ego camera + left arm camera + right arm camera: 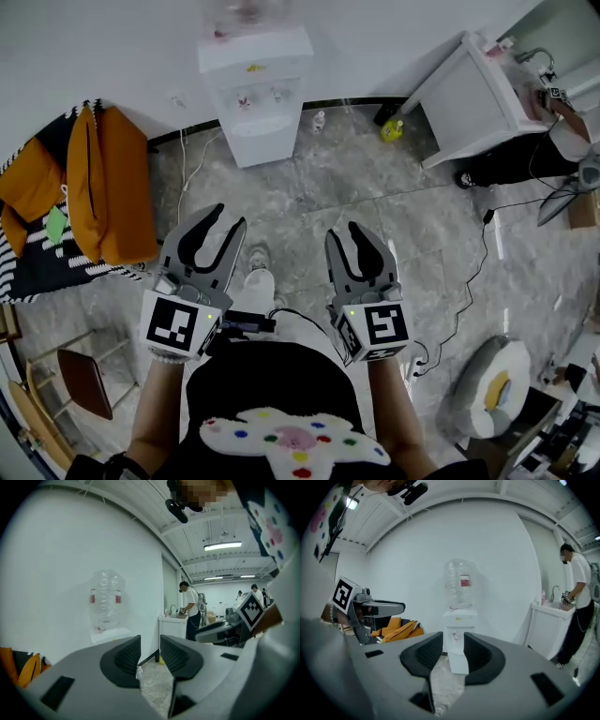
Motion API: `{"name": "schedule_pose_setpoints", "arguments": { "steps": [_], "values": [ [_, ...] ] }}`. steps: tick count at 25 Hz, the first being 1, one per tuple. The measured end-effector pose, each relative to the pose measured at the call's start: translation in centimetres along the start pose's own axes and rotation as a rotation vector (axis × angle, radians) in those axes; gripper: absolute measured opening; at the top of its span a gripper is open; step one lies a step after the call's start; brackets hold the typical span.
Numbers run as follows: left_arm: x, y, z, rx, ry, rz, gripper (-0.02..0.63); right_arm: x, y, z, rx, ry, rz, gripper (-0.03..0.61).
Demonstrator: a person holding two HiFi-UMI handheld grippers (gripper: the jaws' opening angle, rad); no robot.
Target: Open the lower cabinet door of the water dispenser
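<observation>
The white water dispenser (255,94) stands against the far wall with a clear bottle on top. Its lower cabinet door (265,139) is closed. Both grippers are held out over the floor, well short of it. My left gripper (230,217) is open with a narrow gap and nothing between its jaws. My right gripper (344,232) is likewise open and empty. In the right gripper view the dispenser (458,634) shows straight ahead beyond the right gripper (453,651). In the left gripper view the bottle (107,599) sits left of the left gripper (150,651).
Orange cushions (112,183) lie left of the dispenser. A white sink cabinet (469,98) stands at the right, with a person (576,597) at it. A yellow bottle (391,129) and a small bottle (320,120) sit by the wall. A cable (473,272) runs across the floor.
</observation>
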State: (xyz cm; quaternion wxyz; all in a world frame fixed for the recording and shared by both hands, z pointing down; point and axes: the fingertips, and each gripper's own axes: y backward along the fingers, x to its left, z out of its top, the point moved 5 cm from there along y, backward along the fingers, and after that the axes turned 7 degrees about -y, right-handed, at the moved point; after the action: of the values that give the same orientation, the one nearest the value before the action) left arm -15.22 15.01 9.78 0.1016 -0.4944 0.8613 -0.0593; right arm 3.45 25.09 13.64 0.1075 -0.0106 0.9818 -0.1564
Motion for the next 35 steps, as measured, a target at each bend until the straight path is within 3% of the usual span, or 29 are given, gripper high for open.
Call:
{"name": "schedule_pose_setpoints", "arguments": {
  "steps": [19,25,29,35],
  "values": [
    [10.7,-9.2,-2.6,0.031,0.044,-0.068,0.138,-0.7,-12.7,2.4,0.057,-0.017,-0.074,0.147],
    [12.1,-11.9,-3.4,0.017,0.063,-0.118,0.158,-1.3,-15.4,1.9,0.059,-0.012,-0.107,0.147],
    [12.3,-13.3,-4.1,0.021,0.079,-0.135,0.166,-1.9,-16.5,1.4,0.113,-0.014,-0.122,0.147],
    [12.4,-15.4,-5.3,0.040,0.061,-0.129,0.178,-3.3,-19.1,0.8,0.108,-0.020,-0.065,0.147]
  ]
}}
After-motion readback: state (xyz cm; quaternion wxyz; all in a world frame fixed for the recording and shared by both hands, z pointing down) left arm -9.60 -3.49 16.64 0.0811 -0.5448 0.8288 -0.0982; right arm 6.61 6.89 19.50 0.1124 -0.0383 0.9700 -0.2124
